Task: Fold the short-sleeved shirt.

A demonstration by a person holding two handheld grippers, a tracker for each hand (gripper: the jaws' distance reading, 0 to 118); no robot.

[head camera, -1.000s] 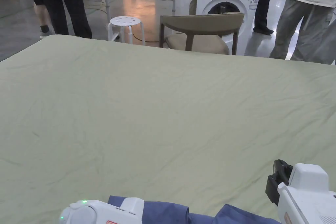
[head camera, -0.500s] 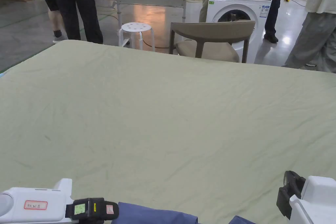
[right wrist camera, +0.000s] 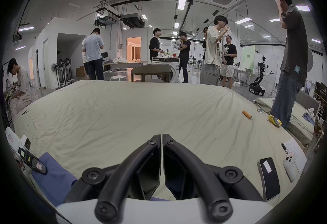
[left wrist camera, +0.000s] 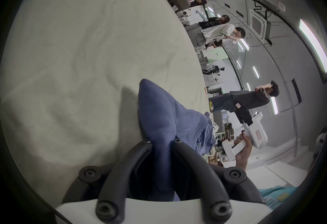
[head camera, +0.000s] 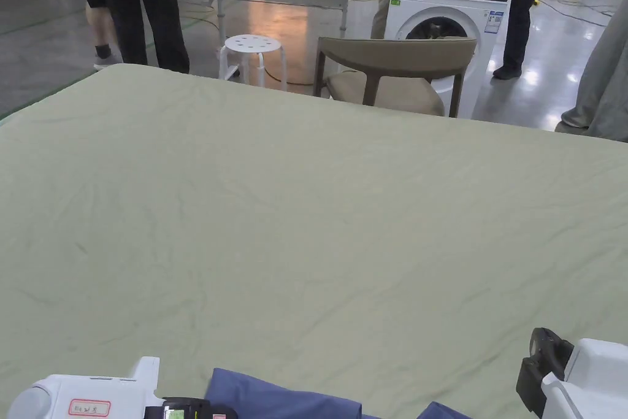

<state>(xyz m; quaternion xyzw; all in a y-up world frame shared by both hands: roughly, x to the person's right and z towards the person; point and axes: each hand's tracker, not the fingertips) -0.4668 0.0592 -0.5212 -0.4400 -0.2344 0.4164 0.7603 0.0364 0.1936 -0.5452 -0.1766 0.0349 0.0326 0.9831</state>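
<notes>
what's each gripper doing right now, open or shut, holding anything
Left gripper: shut on the blue shirt, a fold of cloth pinched between both jaws.
Right gripper: shut, jaws together with nothing between them.

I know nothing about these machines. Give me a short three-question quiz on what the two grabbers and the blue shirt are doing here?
1. True or false: the left gripper is pinching the blue shirt.
2. The right gripper is: A) shut on the shirt, B) shut on nothing, C) wide open.
3. What does the shirt lie on?

Key: 1 true. 2 B. 3 the pale green sheet.
</notes>
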